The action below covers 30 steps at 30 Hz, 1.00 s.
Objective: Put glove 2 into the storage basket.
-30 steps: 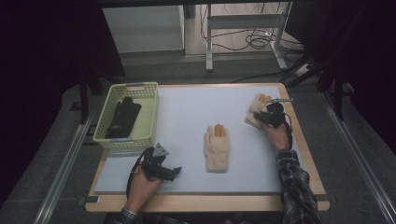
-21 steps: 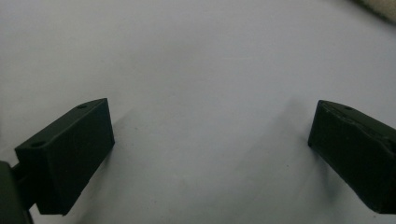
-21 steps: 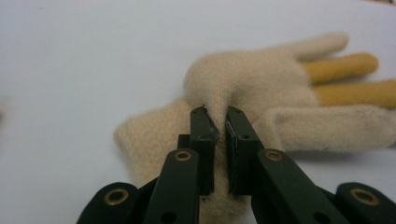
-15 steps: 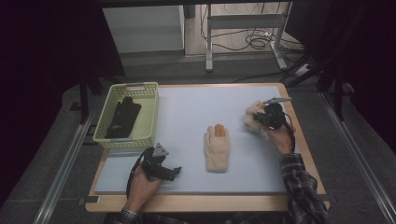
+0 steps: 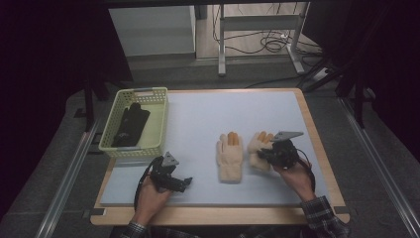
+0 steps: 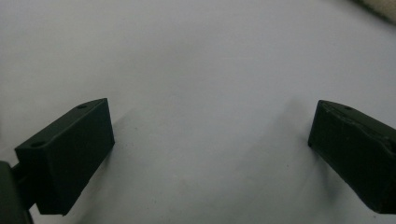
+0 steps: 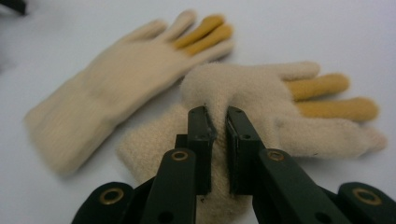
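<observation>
Sitting at the table's left edge, a pale green basket [image 5: 156,119] holds a black glove [image 5: 130,125]. Near the front edge, the left hand [image 5: 148,198] rests on the grey mat [image 5: 198,119] with the left gripper [image 5: 184,182] pointing right, its jaws spread wide over bare mat. At centre a cream glove [image 5: 229,157] lies flat. Just beside it, the right gripper [image 7: 215,122], held from below by the right hand [image 5: 297,174], pinches a fold of a second cream glove [image 7: 261,93].
</observation>
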Available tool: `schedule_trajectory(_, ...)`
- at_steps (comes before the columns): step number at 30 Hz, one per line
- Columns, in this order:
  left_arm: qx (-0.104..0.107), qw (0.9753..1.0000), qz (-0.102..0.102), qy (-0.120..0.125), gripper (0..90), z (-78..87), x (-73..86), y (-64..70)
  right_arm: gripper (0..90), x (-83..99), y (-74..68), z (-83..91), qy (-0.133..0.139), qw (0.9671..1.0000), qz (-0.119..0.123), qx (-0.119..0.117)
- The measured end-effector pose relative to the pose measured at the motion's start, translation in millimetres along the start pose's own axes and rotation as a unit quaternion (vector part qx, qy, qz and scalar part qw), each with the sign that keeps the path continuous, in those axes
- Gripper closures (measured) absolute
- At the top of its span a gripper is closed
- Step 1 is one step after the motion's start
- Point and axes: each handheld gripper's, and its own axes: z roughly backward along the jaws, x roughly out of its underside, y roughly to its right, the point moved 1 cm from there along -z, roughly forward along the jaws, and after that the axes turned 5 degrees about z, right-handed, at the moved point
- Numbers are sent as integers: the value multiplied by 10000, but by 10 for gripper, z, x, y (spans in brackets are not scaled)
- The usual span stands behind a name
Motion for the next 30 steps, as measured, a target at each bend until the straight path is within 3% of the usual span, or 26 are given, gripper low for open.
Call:
schedule_trajectory(3, 0, 10000, 0, 0, 4, 0, 0, 0, 741, 128, -84, -3, -103, 9999, 35, -112)
schedule_trajectory(6, -1, 10000, -1, 0, 4, 0, 0, 0, 639, 170, -100, 80, 32, 10000, 77, 25)
schedule_trajectory(9, -1, 10000, -1, 1, 4, 0, 0, 0, 619, 178, 2, 221, 309, 9991, -90, 281)
schedule_trajectory(12, -1, 10000, -1, 1, 4, 0, 0, 0, 657, 233, 113, 256, 311, 9979, -287, 498)
schedule_trajectory(17, 0, 10000, 1, 4, 4, 0, 0, 0, 672, 389, 239, 161, 225, 9959, -583, 661)
schedule_trajectory(23, -1, 10000, -1, 4, 4, 0, 1, 1, 569, 491, 252, 20, -22, 9959, -599, 677)
schedule_trajectory(24, -1, 10000, -1, 4, 4, 0, 1, 0, 578, 501, 238, 11, 2, 9957, -584, 725)
schedule_trajectory(27, -2, 10000, -1, 4, 4, 0, 1, 1, 816, 519, 198, 10, 68, 9959, -660, 619)
schedule_trajectory(28, -1, 10000, -1, 4, 4, 0, 1, 1, 849, 519, 179, 9, 75, 9962, -717, 494)
schedule_trajectory(30, -2, 10000, 0, 4, 4, 0, 1, 1, 864, 507, 160, 7, 64, 9960, -721, 533)
